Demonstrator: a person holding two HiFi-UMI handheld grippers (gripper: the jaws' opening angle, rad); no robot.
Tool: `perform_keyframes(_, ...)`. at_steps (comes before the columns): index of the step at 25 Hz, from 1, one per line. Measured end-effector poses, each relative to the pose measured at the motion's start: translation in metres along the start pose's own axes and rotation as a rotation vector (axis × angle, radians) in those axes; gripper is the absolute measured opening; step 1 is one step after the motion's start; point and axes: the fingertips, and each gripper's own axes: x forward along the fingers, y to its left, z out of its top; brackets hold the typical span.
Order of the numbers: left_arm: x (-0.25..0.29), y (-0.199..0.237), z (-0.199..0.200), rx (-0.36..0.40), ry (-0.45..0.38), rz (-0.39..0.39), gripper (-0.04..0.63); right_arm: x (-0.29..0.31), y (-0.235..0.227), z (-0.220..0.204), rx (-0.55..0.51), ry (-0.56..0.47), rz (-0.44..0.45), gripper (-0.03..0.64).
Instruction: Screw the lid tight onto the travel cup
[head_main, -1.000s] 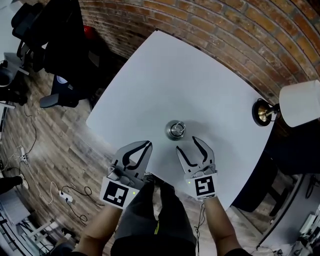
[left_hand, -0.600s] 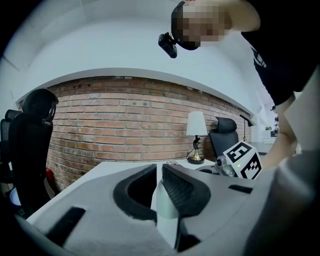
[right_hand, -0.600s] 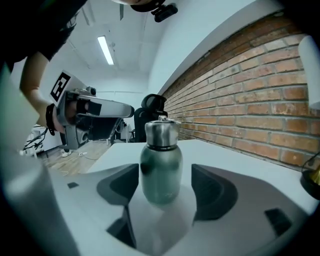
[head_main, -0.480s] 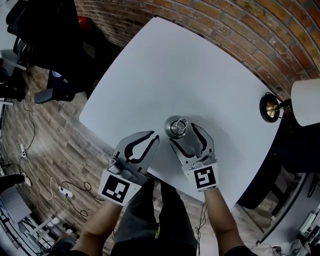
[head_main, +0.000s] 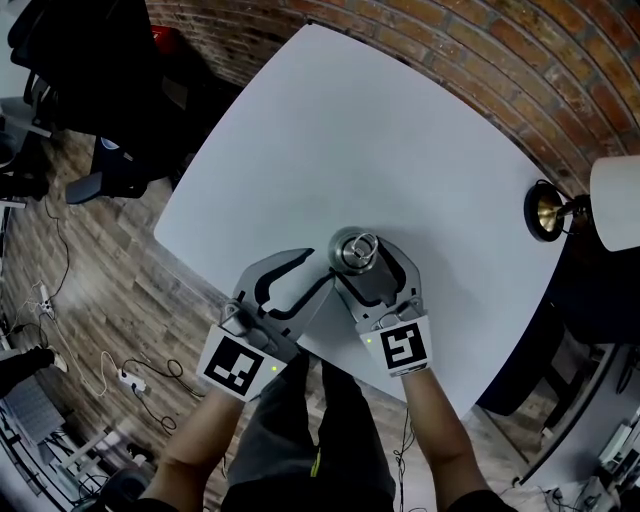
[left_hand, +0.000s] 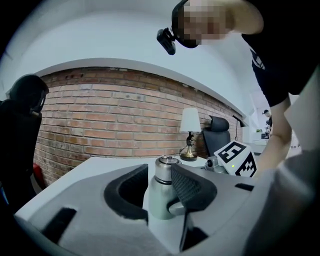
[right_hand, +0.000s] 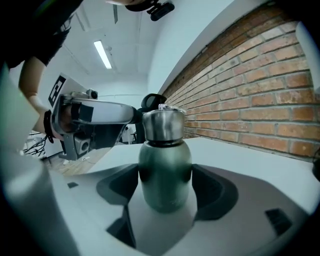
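Observation:
A steel travel cup with a silver lid stands upright near the front edge of the white table. My right gripper is open, and the green-grey cup body stands between its wide-set pads, close to both. My left gripper comes in from the left, its jaws opening. In the left gripper view the cup stands just past the fingertips, partly hidden by the right finger; nothing is pressed between them.
A brass-footed lamp with a white shade stands at the table's far right corner. Office chairs and cables are on the wood floor at left. A brick wall runs behind the table. The table's front edge lies under both grippers.
My right gripper has moved forward and now has its jaws either side of the cup. My left gripper has moved up towards the cup, and its shut jaws have parted.

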Motion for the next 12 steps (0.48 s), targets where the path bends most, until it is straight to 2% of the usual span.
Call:
perform_keyframes(4,0.014,-0.006,0.012,0.063,-0.047,-0.070,0.177,0.002,-0.002,0.000,-0.012,0.008,0.005,0.308)
perform_keyframes(6,0.020,-0.008,0.014,0.072,-0.055,-0.086,0.203,0.002,-0.001,0.000,-0.011,0.005,0.011,0.308)
perform_keyframes(12,0.037,-0.012,0.012,0.065,-0.043,-0.080,0.225,0.002,-0.001,0.000,-0.006,0.001,0.020,0.308)
